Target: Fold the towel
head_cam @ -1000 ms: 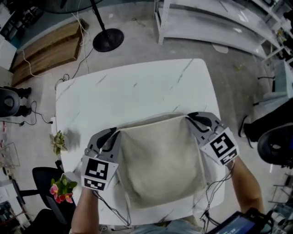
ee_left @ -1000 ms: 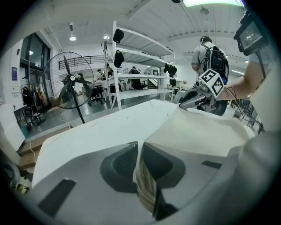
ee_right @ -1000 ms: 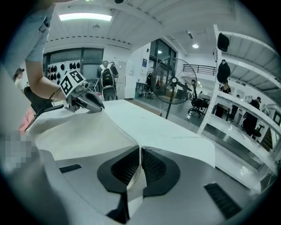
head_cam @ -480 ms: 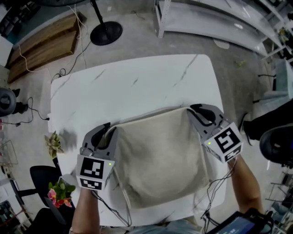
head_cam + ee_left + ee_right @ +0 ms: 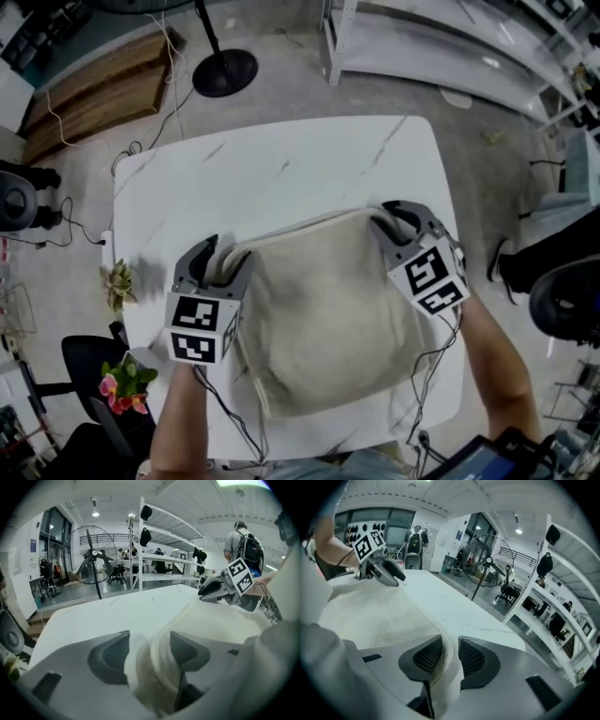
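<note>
The towel [image 5: 328, 319] lies on the table [image 5: 281, 159], lower centre of the head view. The left gripper [image 5: 223, 255] and right gripper [image 5: 394, 217] sit at the two corners of its far edge, probably so the fold lands square. Both pairs of jaws have just been opening. The left now stands fairly wide and the right narrow, each with cloth loose between. No writing is legible; the cubes [image 5: 199, 328] carry only black-and-white marker patterns.
</note>
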